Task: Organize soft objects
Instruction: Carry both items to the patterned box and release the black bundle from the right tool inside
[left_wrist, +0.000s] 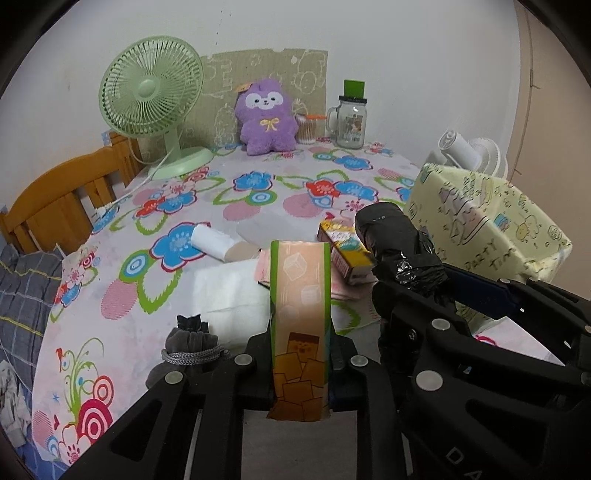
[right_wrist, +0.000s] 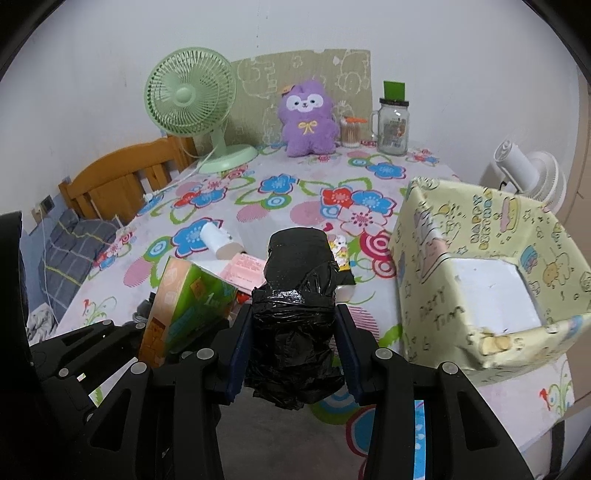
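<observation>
My left gripper (left_wrist: 300, 363) is shut on a green and peach tissue pack (left_wrist: 300, 325), held upright above the table; it also shows in the right wrist view (right_wrist: 184, 306). My right gripper (right_wrist: 293, 343) is shut on a black plastic-wrapped roll (right_wrist: 297, 299), also seen in the left wrist view (left_wrist: 395, 240). The yellow patterned box (right_wrist: 480, 266) stands open to the right, its white bottom showing. A grey drawstring pouch (left_wrist: 188, 347), a white roll (left_wrist: 212, 242), a yellow pack (left_wrist: 343, 249) and pink packs (right_wrist: 245, 267) lie on the flowered tablecloth.
At the back stand a green fan (left_wrist: 151, 96), a purple plush (left_wrist: 267, 116), a cotton-swab jar (left_wrist: 306, 129) and a glass mug jar (left_wrist: 351, 122). A white fan (right_wrist: 532, 173) is behind the box. A wooden bed frame (left_wrist: 62, 203) is at left.
</observation>
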